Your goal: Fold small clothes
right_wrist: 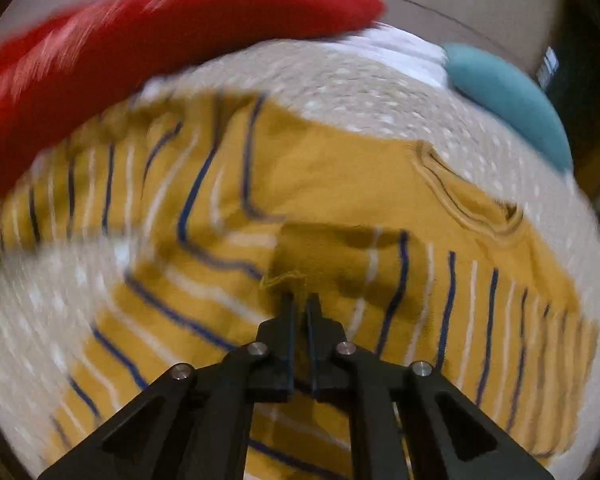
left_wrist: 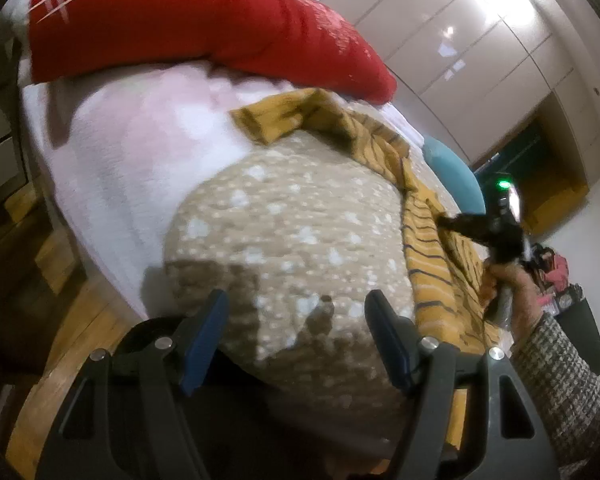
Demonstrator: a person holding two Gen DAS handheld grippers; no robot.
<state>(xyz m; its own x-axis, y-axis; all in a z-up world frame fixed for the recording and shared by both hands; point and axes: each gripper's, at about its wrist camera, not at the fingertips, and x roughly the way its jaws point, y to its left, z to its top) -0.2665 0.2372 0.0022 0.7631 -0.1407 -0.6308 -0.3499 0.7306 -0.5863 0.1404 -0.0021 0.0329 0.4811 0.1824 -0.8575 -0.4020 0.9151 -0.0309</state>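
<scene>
Left fingers: mine, spread wide, nothing between them, over the beige spotted bed cover.
Right fingers: mine, pinched together on the yellow striped shirt.
Shirt: spread on the bed ahead of my right fingers.

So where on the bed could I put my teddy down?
Best spot: the bare beige spotted blanket ahead of the open left gripper, between the pink blanket and the yellow striped shirt. It is crowded where the right gripper pinches the shirt, and near the red pillow.
</scene>
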